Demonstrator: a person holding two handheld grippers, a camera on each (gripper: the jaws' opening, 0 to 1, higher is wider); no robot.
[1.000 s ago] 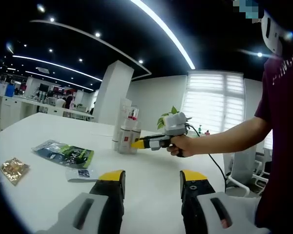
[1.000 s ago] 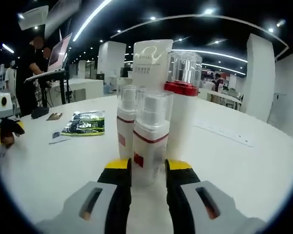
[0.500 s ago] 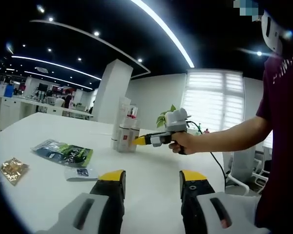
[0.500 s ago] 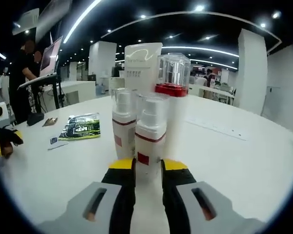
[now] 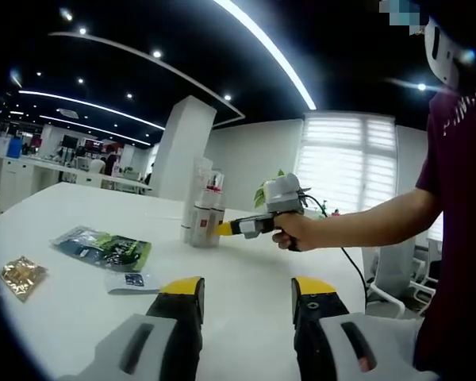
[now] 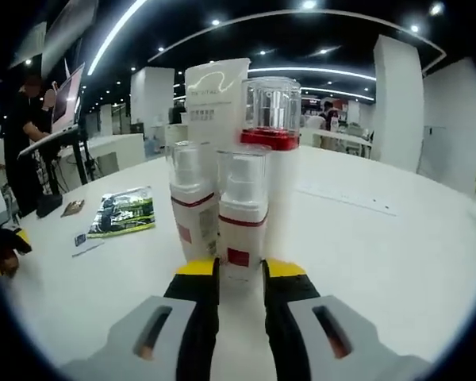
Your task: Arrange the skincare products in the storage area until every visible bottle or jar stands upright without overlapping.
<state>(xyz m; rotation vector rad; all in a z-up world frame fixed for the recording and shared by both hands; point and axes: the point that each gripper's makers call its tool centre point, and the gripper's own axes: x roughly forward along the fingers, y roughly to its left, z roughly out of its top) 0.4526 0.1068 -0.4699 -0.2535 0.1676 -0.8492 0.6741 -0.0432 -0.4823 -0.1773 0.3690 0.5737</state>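
Four skincare containers are standing upright in a tight group on the white table (image 6: pixel 397 262), their long axes vertical and their caps pointing up. In the right gripper view, a small bottle (image 6: pixel 241 214) with a red band and a clear cap is standing nearest, with a second small bottle (image 6: pixel 192 202) just beside it on the left. Behind them a taller bottle (image 6: pixel 271 159) with a red collar and a clear cap is rising, and a white tube (image 6: pixel 214 99) is standing at the back.

The right gripper (image 6: pixel 231 270) is pointing level at the nearest small bottle; its yellow-tipped jaws are sitting at the two sides of the bottle's base with only a narrow gap, but it is not possible to tell if they are pressing it. In the left gripper view, the person's hand (image 5: pixel 295 232) is holding this gripper (image 5: pixel 225 229) with the arm stretched out, tips at the group.

The left gripper (image 5: pixel 247 290) is hovering above the table, well apart from the bottles, its jaws wide apart and holding nothing. A green packet (image 5: pixel 103 248), a small sachet (image 5: pixel 132 282) and a golden packet (image 5: pixel 21 275) are lying flat on the table.
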